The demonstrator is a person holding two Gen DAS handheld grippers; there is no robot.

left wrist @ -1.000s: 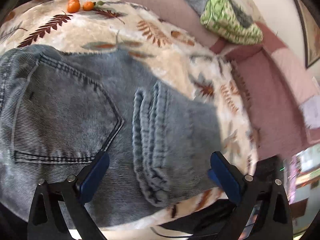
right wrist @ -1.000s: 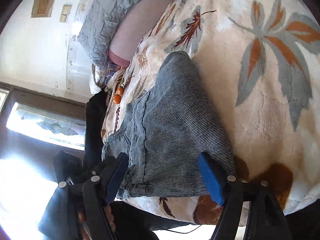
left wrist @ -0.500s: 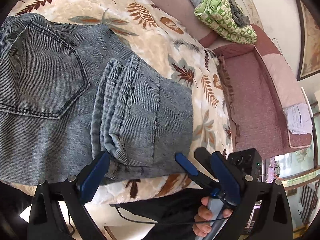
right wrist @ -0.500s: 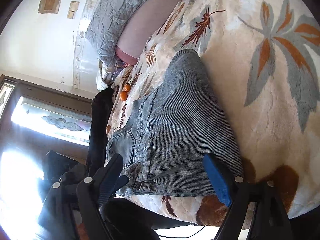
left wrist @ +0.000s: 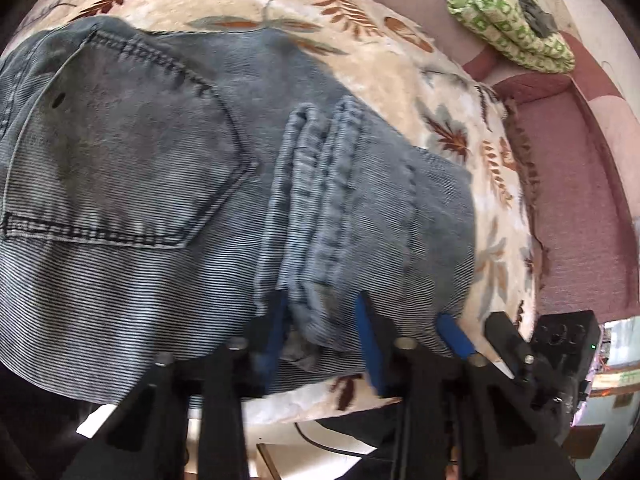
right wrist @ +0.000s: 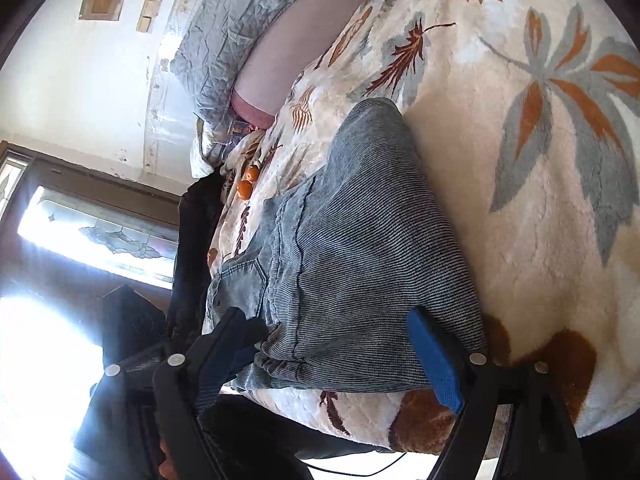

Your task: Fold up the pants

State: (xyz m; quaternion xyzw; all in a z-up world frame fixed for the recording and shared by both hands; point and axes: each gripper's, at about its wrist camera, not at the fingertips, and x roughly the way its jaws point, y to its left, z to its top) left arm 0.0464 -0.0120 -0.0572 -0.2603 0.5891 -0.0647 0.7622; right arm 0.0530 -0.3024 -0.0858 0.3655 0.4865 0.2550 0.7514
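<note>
Left gripper (left wrist: pixel 320 330) has just closed on the hem stack (left wrist: pixel 320 240), low centre of frame; half a second ago it was wide open. Right gripper (right wrist: pixel 340 354) stays open, straddling the jeans (right wrist: pixel 360 260) edge. Jeans lie on the blanket (right wrist: pixel 520 160), oranges (right wrist: pixel 248 182) beyond. Next fold looks imminent.
</note>
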